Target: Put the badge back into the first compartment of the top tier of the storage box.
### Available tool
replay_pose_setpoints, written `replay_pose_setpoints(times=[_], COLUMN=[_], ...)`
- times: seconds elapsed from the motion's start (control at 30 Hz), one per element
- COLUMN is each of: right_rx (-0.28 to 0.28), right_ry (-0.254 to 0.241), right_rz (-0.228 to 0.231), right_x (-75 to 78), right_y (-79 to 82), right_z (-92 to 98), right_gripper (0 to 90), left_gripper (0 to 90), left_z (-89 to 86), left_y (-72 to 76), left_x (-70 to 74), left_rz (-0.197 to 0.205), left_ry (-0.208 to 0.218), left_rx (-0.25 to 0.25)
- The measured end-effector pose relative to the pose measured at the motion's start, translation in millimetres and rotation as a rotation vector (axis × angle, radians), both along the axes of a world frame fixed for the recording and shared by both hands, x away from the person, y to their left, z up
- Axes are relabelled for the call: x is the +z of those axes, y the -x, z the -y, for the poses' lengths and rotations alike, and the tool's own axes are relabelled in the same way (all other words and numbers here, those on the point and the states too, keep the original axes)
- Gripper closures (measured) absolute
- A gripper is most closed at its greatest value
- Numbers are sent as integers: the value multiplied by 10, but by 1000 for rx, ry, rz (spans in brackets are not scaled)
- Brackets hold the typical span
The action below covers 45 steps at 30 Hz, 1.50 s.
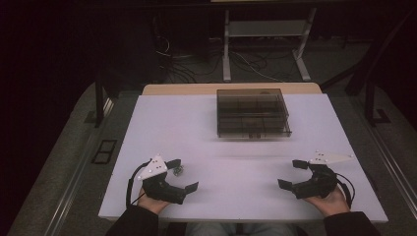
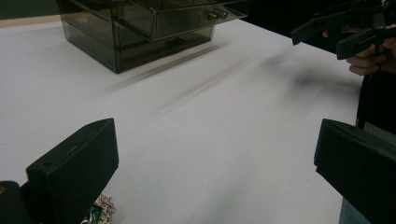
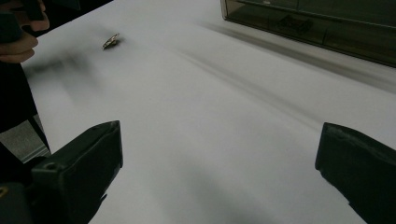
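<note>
No writing, label, brand mark or number can be read anywhere, neither on the smoky drawer box [image 1: 253,112] nor on the white table [image 1: 196,132] under it.

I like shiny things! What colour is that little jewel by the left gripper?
Silvery with a green stone, clearest in the left gripper view.

a dim room frames the brightly lit white table [image 1: 147,147], its surroundings falling to near black. soft streaked shadows smear across the table in front of the smoked drawer box [image 1: 253,112]. both gripper views are grainy, the near jaws soft and out of focus.
</note>
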State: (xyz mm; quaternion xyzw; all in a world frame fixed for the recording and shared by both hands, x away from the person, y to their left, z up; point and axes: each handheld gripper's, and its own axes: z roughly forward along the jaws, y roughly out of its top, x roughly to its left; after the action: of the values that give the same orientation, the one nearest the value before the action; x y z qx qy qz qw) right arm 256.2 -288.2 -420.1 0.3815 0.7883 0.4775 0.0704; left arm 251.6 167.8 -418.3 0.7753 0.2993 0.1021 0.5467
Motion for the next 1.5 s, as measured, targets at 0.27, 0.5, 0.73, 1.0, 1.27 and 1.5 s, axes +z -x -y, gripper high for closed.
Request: replay_pose_setpoints(times=[0.27,0.5,0.73,1.0,1.27,1.5], right_rx=[-2,-4,-1,-2,-4,-3], right_ry=[3,5,8,15,23,27], right_rz=[-4,-4,-9,-11,-15,-13], right_x=[-3,-4,-7,-10,-16,-19], right_y=[4,11,9,19,18,22], right_z=[0,13,11,21,20,22], right_gripper=[4,4,4,5,5,4], left_gripper=[0,0,0,0,0,0], left_z=[2,6,27,39,79,77], left_y=[-1,-4,3,-4,14,3], left_x=[-3,-1,0,35,73,102], left_rz=[-1,-3,-3,-48,-66,-73], left_ry=[-3,-5,-4,-65,-113,-140], left_rx=[0,3,0,-31,-66,-70])
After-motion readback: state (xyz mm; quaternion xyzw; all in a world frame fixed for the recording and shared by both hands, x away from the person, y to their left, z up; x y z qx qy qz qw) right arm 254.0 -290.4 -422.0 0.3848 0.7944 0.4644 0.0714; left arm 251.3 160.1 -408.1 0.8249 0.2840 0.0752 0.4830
